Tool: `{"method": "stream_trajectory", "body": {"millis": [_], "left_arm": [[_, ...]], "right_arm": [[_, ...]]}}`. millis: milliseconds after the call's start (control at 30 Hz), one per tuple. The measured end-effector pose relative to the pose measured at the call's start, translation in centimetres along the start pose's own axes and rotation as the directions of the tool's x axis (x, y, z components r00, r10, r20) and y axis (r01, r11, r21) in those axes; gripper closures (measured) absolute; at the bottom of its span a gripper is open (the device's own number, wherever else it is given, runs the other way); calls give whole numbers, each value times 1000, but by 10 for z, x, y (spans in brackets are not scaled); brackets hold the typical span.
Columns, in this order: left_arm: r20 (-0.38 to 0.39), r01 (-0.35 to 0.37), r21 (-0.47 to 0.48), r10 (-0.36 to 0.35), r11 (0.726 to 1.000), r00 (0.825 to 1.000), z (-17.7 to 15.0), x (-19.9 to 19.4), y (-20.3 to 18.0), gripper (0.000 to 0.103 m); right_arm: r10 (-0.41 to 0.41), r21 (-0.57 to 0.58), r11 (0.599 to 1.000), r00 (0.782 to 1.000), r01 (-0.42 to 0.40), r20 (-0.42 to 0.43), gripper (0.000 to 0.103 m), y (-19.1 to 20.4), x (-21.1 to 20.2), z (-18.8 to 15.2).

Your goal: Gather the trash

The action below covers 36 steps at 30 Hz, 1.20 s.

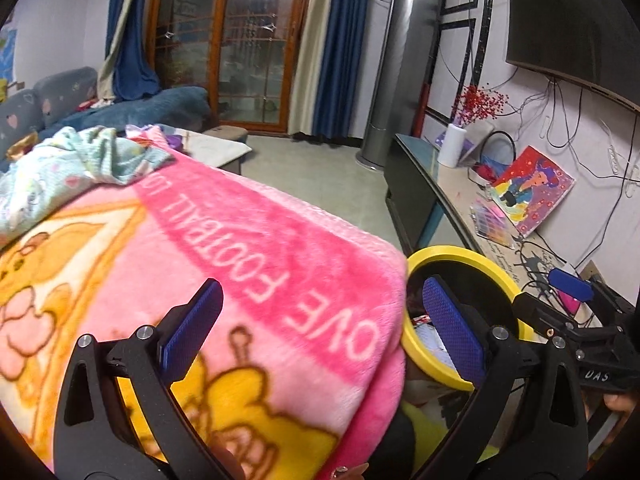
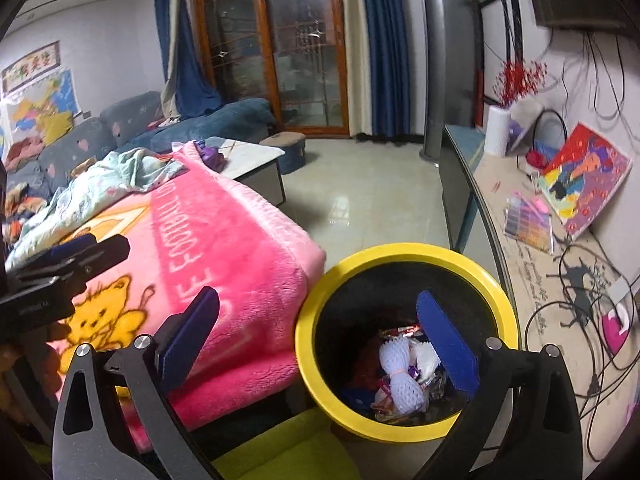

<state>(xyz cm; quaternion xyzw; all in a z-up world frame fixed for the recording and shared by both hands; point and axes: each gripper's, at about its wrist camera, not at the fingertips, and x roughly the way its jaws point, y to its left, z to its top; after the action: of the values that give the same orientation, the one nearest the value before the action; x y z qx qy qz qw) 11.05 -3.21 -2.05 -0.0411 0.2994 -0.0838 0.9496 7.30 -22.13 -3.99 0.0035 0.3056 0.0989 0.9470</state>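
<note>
A black bin with a yellow rim (image 2: pixel 400 250) stands on the floor beside a pink blanket (image 2: pixel 240 240). Trash lies in its bottom: a white foam net (image 2: pixel 400 376) among wrappers. My right gripper (image 2: pixel 318 293) hangs open above the bin's near left rim, nothing between its blue pads (image 2: pixel 444 344). My left gripper (image 1: pixel 322 282) is open over the pink blanket (image 1: pixel 240 260), empty, its right pad in front of the bin's yellow rim (image 1: pixel 460 254). Each gripper shows at the edge of the other's view: the right gripper (image 1: pixel 570 286), the left gripper (image 2: pixel 72 256).
A low TV cabinet (image 2: pixel 520 264) with cables, a painting (image 2: pixel 584 176) and a white vase (image 2: pixel 498 130) runs along the right wall. A crumpled light cloth (image 2: pixel 100 192) lies on the blanket. Tiled floor (image 2: pixel 360 200) stretches beyond the bin. A yellow-green cushion (image 2: pixel 288 452) sits below.
</note>
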Motion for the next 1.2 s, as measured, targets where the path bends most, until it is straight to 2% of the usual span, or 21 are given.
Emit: {"method": "stream_trajectory", "body": {"millis": [233, 433, 567, 767, 1000, 1200], "left_arm": [[55, -41, -2, 41, 999, 998, -17, -30, 13, 11], [119, -78, -4, 78, 997, 990, -35, -59, 22, 11], [165, -80, -20, 83, 997, 983, -42, -72, 28, 11], [178, -87, -55, 96, 995, 979, -49, -76, 36, 11], [186, -89, -46, 96, 995, 978, -51, -75, 33, 11], [186, -89, -44, 96, 995, 978, -53, -75, 31, 11]], "right_arm": [[31, -46, 999, 993, -26, 112, 7, 28, -23, -14], [15, -68, 998, 962, 4, 272, 7, 43, -51, -20], [-10, -55, 998, 948, 29, 318, 7, 45, -59, -25], [-29, -54, 997, 938, 51, 345, 7, 50, -62, -31], [-28, -57, 997, 957, 47, 290, 7, 50, -45, -36], [-26, -48, 998, 958, 42, 285, 7, 49, -43, -35]]}}
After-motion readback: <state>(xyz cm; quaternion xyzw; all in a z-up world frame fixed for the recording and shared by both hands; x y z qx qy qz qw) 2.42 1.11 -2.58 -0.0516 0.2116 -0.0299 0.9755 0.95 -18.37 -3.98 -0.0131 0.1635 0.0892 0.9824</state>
